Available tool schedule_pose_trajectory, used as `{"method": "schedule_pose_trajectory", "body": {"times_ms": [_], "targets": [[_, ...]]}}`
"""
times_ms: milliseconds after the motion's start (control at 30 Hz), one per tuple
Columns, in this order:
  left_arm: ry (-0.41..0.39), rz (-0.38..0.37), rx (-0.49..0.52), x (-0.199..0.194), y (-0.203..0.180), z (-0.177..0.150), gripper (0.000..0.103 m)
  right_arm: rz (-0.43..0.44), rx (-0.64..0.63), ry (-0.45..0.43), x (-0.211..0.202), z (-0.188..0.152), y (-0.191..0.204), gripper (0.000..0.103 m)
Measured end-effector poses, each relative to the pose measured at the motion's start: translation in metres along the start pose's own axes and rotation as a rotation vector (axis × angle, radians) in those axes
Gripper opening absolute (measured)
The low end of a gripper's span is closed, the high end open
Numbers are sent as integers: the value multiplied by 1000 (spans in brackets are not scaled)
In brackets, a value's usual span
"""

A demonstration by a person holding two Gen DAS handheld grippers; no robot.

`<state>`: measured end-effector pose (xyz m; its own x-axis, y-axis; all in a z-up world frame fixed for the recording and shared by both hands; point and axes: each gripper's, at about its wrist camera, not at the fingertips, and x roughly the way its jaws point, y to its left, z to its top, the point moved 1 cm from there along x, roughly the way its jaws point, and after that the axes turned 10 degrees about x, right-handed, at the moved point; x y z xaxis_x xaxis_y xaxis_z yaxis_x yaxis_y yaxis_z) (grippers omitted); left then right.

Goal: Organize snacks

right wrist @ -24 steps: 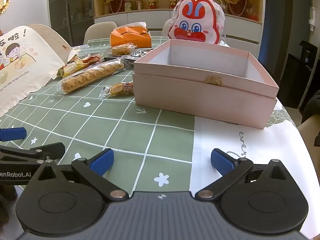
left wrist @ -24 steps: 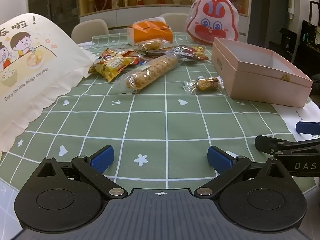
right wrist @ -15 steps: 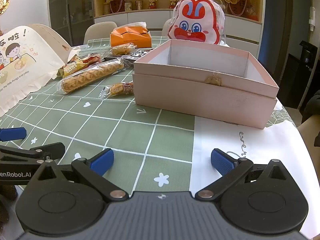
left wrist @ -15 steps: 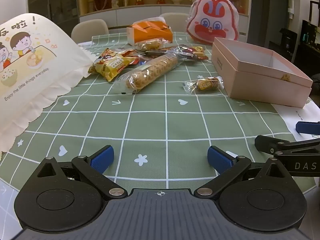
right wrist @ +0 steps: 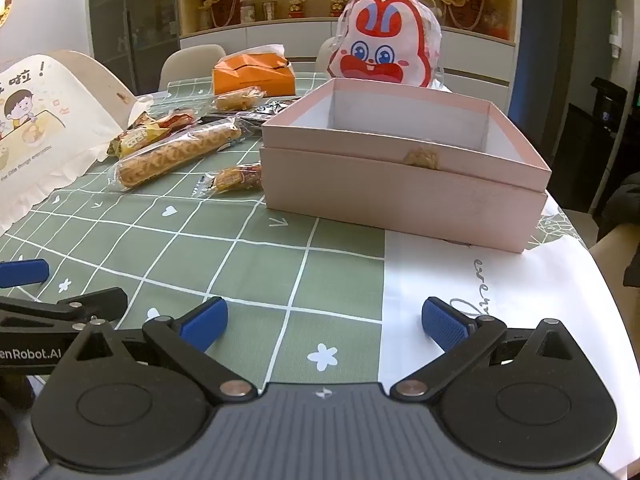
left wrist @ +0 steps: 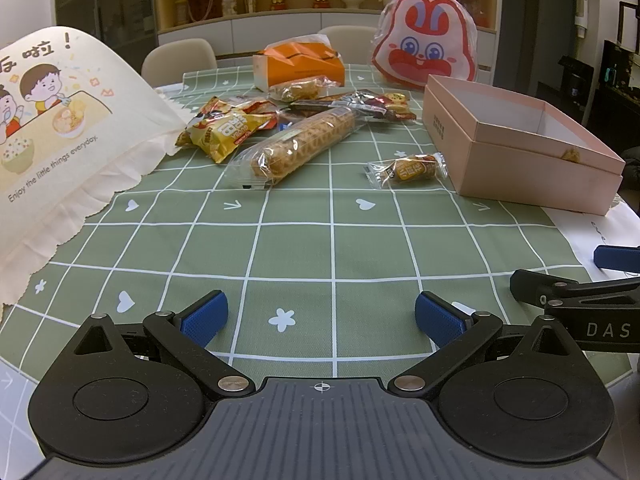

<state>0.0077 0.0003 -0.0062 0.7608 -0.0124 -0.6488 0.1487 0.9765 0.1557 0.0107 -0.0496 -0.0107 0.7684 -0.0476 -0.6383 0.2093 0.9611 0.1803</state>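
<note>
The left gripper point(left wrist: 321, 316) and the right gripper point(right wrist: 324, 320) hover low over the near edge of the green checked tablecloth point(left wrist: 332, 248), each with its blue pads spread wide and nothing between them. The snacks lie farther back: a long biscuit pack point(left wrist: 298, 146) beside a yellow chip bag point(left wrist: 224, 132), and a small wrapped sweet point(left wrist: 408, 168) just beside the open pink box point(right wrist: 404, 168), which holds one small snack point(right wrist: 422, 158)

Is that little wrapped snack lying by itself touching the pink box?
Apart. In the left wrist view a strip of green tablecloth shows between the small wrapped snack and the pink box. The right wrist view hides that gap.
</note>
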Motion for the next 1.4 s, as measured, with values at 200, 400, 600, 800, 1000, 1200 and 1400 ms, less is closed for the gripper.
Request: {"method": "schedule_pose_trajectory", "body": {"times_ms": [200,400,600,800,1000,1200,1400], "targets": [[0,0,0,0,0,0,103,0,2,1,2,0,-1,103],[-2,0,-2,0,1,0,103,1,2,1,2,0,-1,103],[-3,1,-2,0,1,0,103,-1,8,1,-3,-3,-2,103],[-4,1,-2,0,1,0,103,-1,8,-1,-4,-5,-2,103],[-5,-4,-3,-1,1,0,103,7,15,-1,-5,-5,-3,103],[-5,-4,-3,-1,0,0,103,0,8,2,-4,-4,-2,103],[-6,-4,-3,-1,0,-1,103,2,8,3,-3,-4,-2,103]]}}
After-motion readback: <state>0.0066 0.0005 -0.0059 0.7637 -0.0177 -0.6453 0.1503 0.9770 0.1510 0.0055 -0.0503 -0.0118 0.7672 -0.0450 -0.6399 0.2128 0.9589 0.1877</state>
